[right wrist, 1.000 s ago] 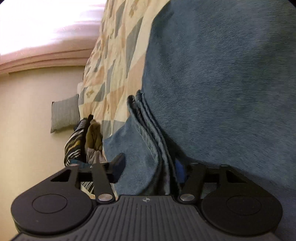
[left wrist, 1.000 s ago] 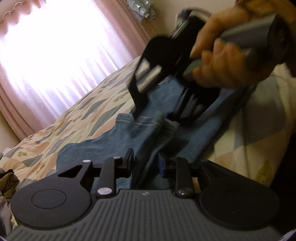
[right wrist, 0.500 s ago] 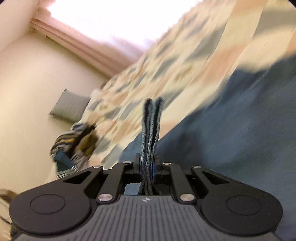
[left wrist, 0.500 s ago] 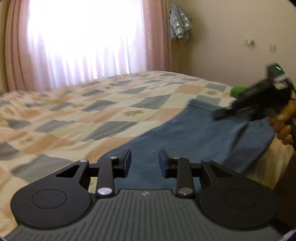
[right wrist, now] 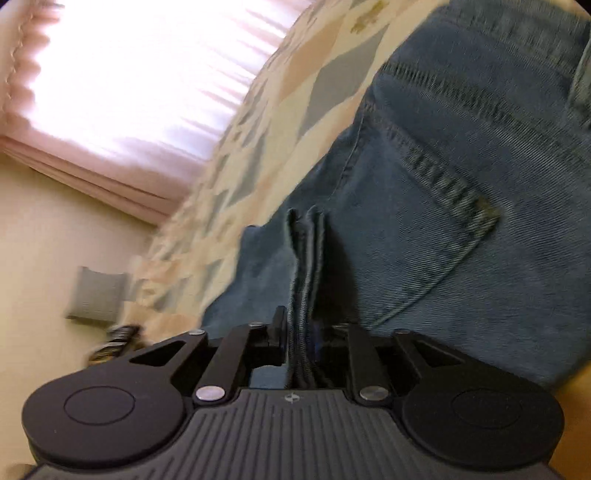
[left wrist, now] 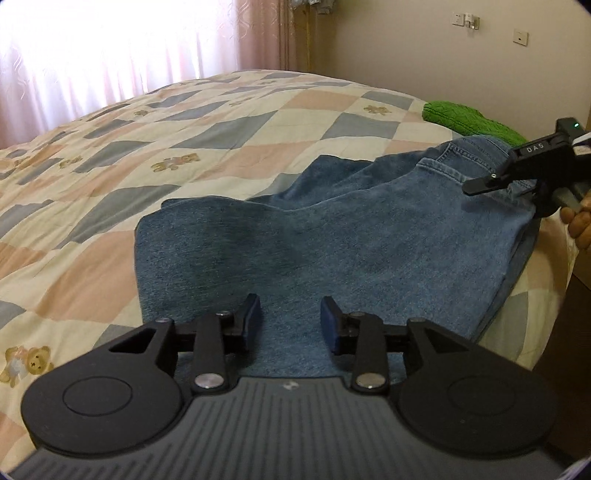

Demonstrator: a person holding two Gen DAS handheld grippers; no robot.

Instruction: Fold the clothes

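Blue jeans (left wrist: 351,240) lie folded over on the patchwork bed quilt (left wrist: 184,129). My left gripper (left wrist: 290,314) hovers over the near folded edge; its jaws are opening with nothing between them. My right gripper (right wrist: 301,326) is at the waist end, beside a back pocket (right wrist: 424,221). Its jaws are opening, and the doubled leg hem (right wrist: 306,258) still stands between them, with a dark gap on the right side. In the left wrist view the right gripper's black body (left wrist: 535,158) and a person's hand (left wrist: 581,225) sit at the far right.
A green knitted garment (left wrist: 465,118) lies on the bed behind the jeans' waist. A grey cushion (right wrist: 98,299) and a blurred pile of clothes (right wrist: 118,336) are by the wall. Pink curtains (left wrist: 258,33) hang behind the bed. The bed's edge drops off at the right.
My left gripper let go of the jeans and drew back. My right gripper carried the hem across to the waist end, gripping it tightly on the way; its jaws have now parted.
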